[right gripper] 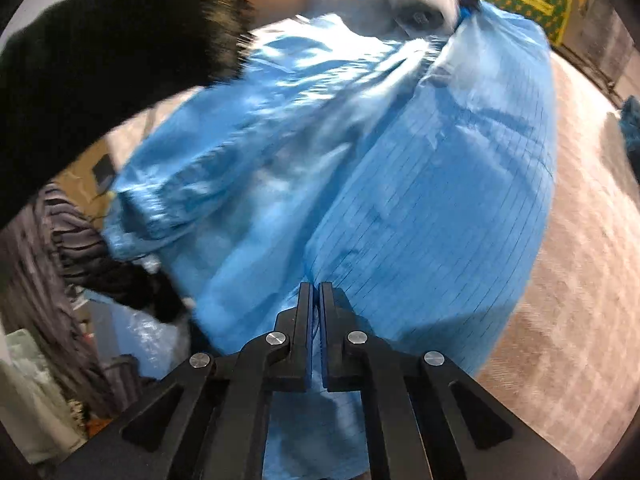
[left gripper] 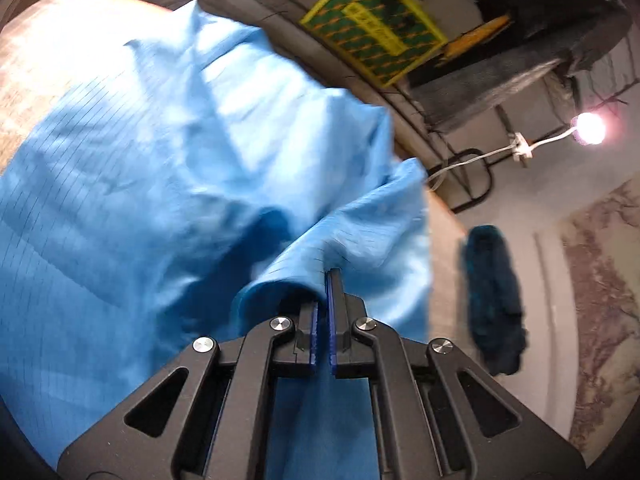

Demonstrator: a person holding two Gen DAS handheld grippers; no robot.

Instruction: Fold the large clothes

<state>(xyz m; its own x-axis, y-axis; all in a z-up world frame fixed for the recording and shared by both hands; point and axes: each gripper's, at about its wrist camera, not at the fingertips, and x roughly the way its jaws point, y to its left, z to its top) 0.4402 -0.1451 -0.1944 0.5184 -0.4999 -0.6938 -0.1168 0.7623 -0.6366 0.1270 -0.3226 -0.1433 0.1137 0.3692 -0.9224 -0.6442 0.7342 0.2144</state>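
Left wrist view: my left gripper (left gripper: 325,300) is closed, pinching a bunched edge of the blue garment (left gripper: 160,168). Fabric rolls over the left finger and drapes down below. The rest of the garment spreads across the bench (left gripper: 48,52), lifted and rumpled near the pinch. A yellow-green box (left gripper: 372,24) sits beyond the bench edge, a dark teal fuzzy thing (left gripper: 496,300) off to the right, a lit lamp (left gripper: 590,128) further back. Frame is motion-blurred.

Right wrist view: my right gripper (right gripper: 316,292) is also clamped on the blue garment (right gripper: 420,208), at a gridded panel. Cloth stretches up to the far side where the left gripper (right gripper: 466,6) seems to hold it, though blur makes that hard to confirm. A black fuzzy sleeve (right gripper: 100,40) fills the upper left. Bench (right gripper: 580,220) shows right of the cloth.

Risks, my read: both pinches are thin, so a fast pull could slip the slick fabric out. With 2 uneven grip points, the fold may land skewed. Loose folds at left could drag off the bench edge.
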